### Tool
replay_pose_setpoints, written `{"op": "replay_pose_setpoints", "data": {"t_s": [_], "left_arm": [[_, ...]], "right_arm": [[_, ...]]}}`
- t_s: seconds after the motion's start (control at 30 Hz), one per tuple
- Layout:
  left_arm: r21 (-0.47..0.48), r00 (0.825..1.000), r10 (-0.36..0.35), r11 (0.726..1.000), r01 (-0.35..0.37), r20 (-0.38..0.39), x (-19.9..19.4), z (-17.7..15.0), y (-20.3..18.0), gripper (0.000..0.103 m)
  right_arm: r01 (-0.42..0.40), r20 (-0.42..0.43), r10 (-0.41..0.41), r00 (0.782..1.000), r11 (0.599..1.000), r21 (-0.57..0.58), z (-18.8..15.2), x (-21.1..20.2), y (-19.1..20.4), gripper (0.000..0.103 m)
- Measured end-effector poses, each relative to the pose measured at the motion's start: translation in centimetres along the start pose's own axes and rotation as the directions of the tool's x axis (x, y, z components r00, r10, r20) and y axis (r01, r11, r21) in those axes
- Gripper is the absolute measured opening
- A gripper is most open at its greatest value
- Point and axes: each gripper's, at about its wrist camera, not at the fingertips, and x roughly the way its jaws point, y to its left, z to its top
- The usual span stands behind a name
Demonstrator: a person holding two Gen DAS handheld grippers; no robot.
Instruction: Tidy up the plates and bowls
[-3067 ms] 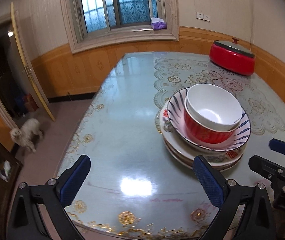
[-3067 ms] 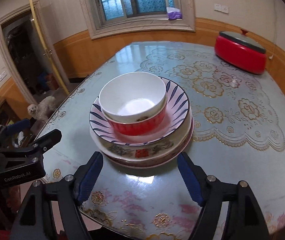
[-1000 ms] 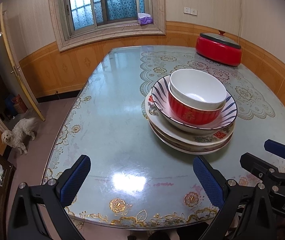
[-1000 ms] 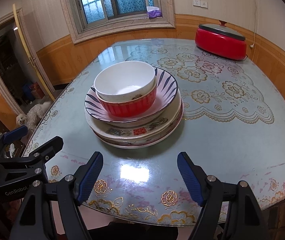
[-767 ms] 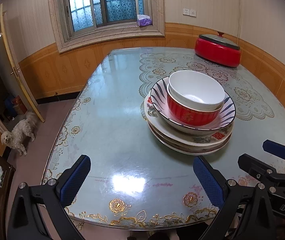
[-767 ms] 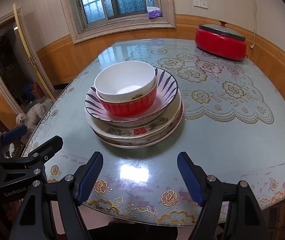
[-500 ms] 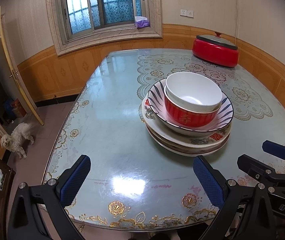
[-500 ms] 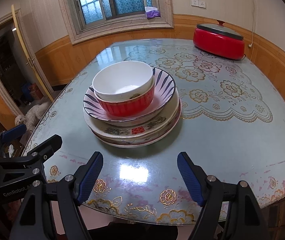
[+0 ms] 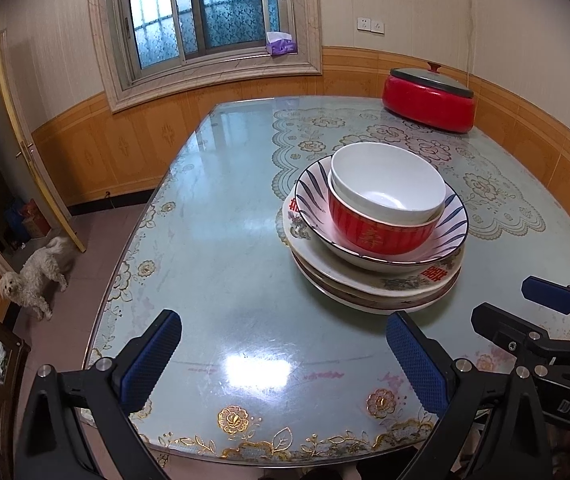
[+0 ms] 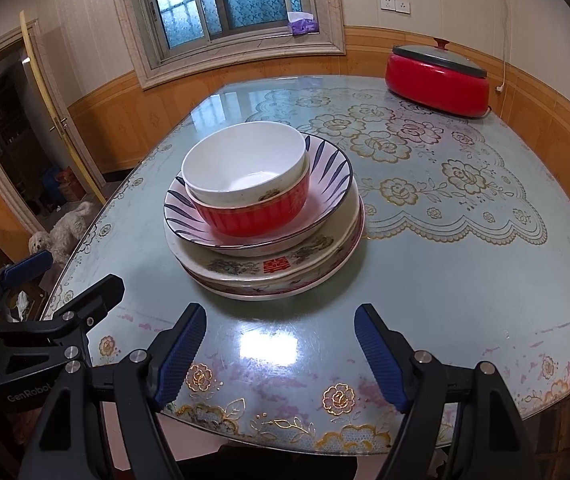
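White bowl [image 10: 241, 164] tops the stacked plates [image 10: 269, 264]; left gripper [image 9: 285, 356] and right gripper [image 10: 281, 352] apparently gape, empty.

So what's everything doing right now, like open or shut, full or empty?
White bowl: empty, nested in red bowl.
Striped bowl: on the plates.
Red pot: lid on.
Door: open.
Left gripper: open, empty.
Right gripper: open, empty.

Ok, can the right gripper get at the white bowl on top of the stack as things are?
Probably yes. The right gripper is open and empty, and the white bowl sits topmost, nested in the red bowl, with only bare table in front of it.
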Motion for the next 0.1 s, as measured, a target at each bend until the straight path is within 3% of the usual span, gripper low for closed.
{"op": "replay_pose_setpoints", "data": {"t_s": [0.1], "left_arm": [[-0.002,1.0,0.001,1.0,-0.001,-0.005,0.21,0.04,0.11,0.103]], "right_arm": [[-0.004,-0.004,0.004,1.0,1.0,0.001,0.19,0.28,0.02,0.078]]}}
